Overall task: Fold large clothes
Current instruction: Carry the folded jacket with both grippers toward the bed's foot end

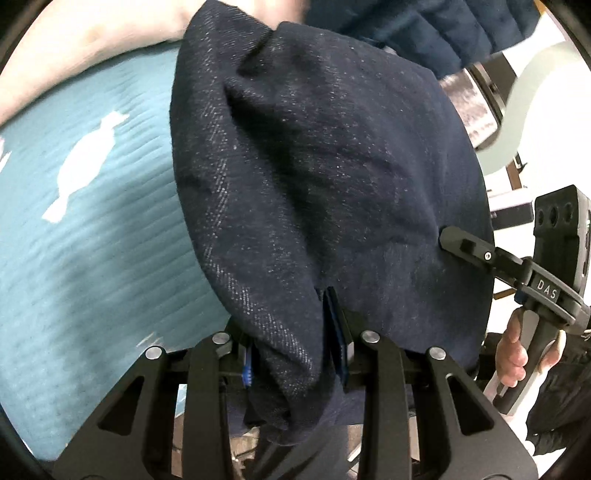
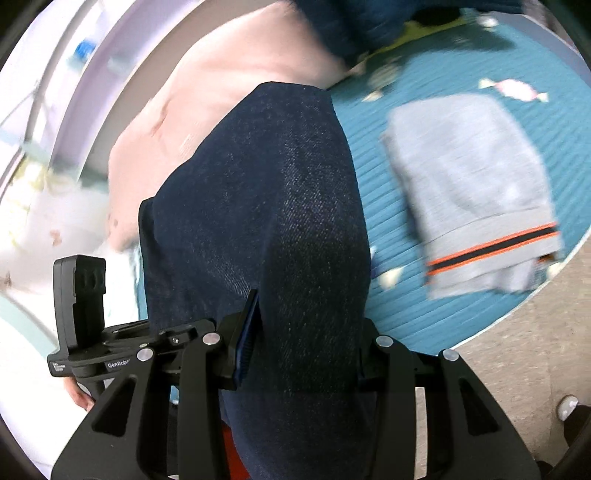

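Note:
A dark navy denim garment [image 1: 332, 177] hangs in the air over a teal bed cover [image 1: 92, 229]. My left gripper [image 1: 295, 350] is shut on a thick bunch of its cloth, which spills over the fingers and hides most of them. In the left wrist view my right gripper [image 1: 454, 240] also bites the garment's right edge, with a hand on its handle. In the right wrist view the same denim [image 2: 266, 206] runs up between the pads, and my right gripper [image 2: 306, 343] is shut on it. The left gripper's body [image 2: 81, 306] shows at the left there.
A folded grey garment [image 2: 480, 184] with orange and black stripes lies on the teal bed cover [image 2: 388, 295]. A pink cloth [image 2: 221, 92] and a blue quilted piece [image 1: 443, 29] lie further back. Bare floor [image 2: 517, 369] borders the bed's edge.

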Available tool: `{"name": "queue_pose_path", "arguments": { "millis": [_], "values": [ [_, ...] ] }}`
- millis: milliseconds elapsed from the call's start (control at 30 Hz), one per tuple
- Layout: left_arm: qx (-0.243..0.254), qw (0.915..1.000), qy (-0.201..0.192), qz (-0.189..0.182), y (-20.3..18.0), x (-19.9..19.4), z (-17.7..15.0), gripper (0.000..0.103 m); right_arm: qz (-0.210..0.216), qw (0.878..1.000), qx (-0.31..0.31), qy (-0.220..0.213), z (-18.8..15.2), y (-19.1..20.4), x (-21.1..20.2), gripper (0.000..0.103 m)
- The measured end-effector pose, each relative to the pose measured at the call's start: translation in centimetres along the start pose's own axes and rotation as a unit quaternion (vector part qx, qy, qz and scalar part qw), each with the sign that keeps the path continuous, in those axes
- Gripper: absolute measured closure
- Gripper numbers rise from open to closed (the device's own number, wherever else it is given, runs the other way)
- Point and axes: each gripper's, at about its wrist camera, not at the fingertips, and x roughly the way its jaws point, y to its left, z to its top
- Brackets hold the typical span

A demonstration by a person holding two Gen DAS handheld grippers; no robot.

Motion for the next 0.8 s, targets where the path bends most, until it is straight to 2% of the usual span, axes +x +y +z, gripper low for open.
{"name": "queue_pose_path", "arguments": {
  "millis": [200, 367, 500, 633, 700, 767, 800],
  "values": [
    [0.036, 0.9990, 0.015, -0.021, -8.3, 6.4, 7.2, 0.073, -0.037, 0.999, 0.024, -0.028, 5.3, -7.2, -4.0, 0.065],
    [0.033, 0.9985, 0.026, -0.035, -10.7, 11.6, 11.3, 0.073, -0.059, 0.997, 0.034, -0.023, 10.3, -12.2, -4.9, 0.065],
    [0.023, 0.9989, 0.039, -0.014, -11.7, 15.2, 14.7, 0.073, -0.058, 0.998, 0.033, -0.004, 13.6, -16.0, -3.4, 0.065],
    [0.006, 0.9992, 0.038, -0.010, -10.9, 18.2, 17.7, 0.073, -0.036, 0.999, 0.032, 0.012, 16.6, -20.1, -0.4, 0.065],
    [-0.028, 0.9983, 0.046, -0.023, -8.5, 20.6, 18.1, 0.072, -0.029, 0.999, 0.033, 0.020, 17.2, -21.8, 1.4, 0.065],
    [-0.060, 0.9951, 0.069, -0.039, -6.2, 23.4, 18.0, 0.071, -0.045, 0.997, 0.047, 0.042, 17.1, -24.4, 4.3, 0.062],
    [-0.065, 0.9943, 0.070, -0.049, -5.6, 24.2, 17.5, 0.067, -0.050, 0.996, 0.053, 0.045, 16.8, -25.3, 5.2, 0.061]
  ]
}}
